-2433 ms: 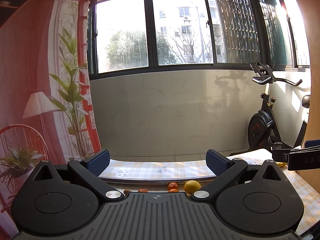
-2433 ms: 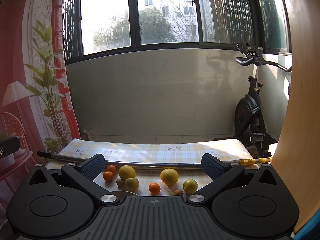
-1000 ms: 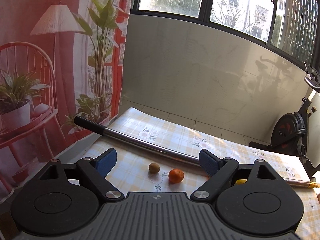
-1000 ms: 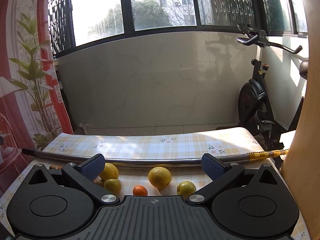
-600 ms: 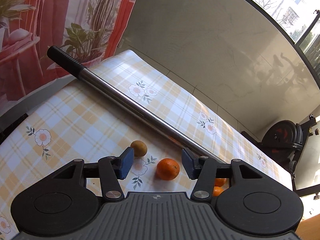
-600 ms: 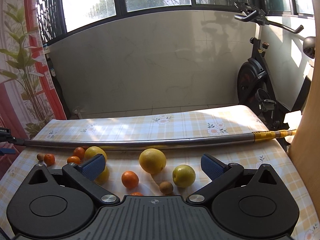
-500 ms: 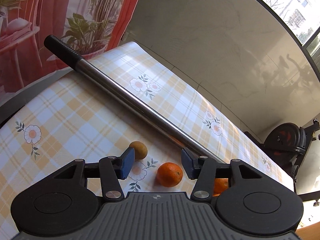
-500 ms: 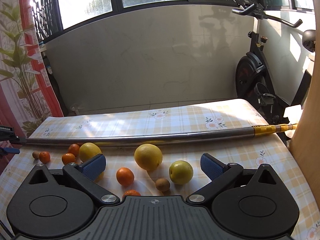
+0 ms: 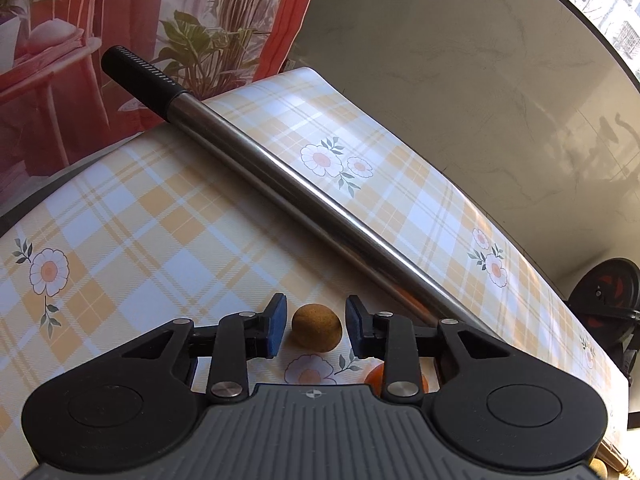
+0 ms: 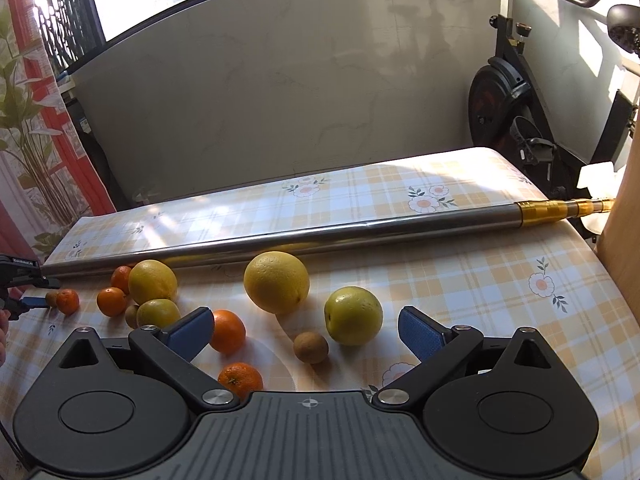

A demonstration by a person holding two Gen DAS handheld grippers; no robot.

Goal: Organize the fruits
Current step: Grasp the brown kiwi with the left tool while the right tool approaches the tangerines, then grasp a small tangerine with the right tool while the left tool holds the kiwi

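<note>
On the checked desk [image 9: 140, 220], just on the near side of the metal pole [image 9: 304, 200], the left claw [image 9: 316, 330] had clenched on the small brown fruit [image 9: 317, 327]. Its blue pads sat hard against the fruit's two flanks, with the fruit not yet lifted off the cloth. The low, steep angle suited a fruit this small, and the pole behind would have stopped it rolling away. A mandarin [image 9: 374, 376] lay half hidden under that claw's right finger.

The right claw [image 10: 306, 328] gripped nothing. Its jaws were wide and just beginning to close, framing a second brown fruit [image 10: 311, 347] and a yellow-green fruit [image 10: 353, 315] without touching either, likely lining up the next pick.
</note>
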